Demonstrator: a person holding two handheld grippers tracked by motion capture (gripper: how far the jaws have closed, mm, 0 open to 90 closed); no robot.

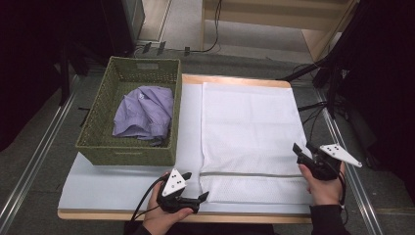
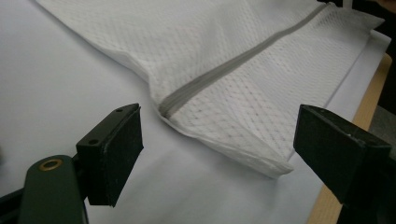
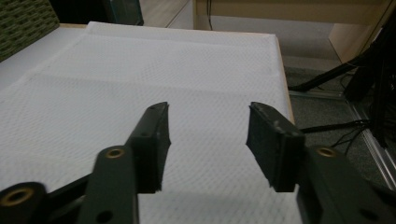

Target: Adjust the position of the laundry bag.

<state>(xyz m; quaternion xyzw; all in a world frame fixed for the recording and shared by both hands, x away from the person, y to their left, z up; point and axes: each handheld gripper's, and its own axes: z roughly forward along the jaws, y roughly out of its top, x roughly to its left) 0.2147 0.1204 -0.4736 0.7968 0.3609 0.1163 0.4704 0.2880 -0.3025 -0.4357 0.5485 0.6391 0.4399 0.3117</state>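
White mesh zippered laundry bag [image 1: 249, 132] spread flat on bench [image 1: 98, 188] for access. Left tongs [image 1: 204, 197] spread, aimed at zipper end [image 2: 170, 105]; right tongs [image 1: 303, 148] spread over bag edge, nothing pinched.

left hand-held gripper [image 1: 204, 197]: black body, two black jaws with flat, square-ended pads
right hand-held gripper [image 1: 303, 148]: black, same build
plates: a white three-cornered plate with small black dots tops each gripper
cable [image 1: 142, 203]: black, loops from the left gripper; another trails by the right wrist
fittings: brass-coloured rings in the jaw arms, small screw holes in the pad [image 2: 114, 154] backs
sleeves: dark cuffs at both wrists [image 1: 327, 215]
wear: pale scuffs along the right gripper's pad [image 3: 273, 144] edges
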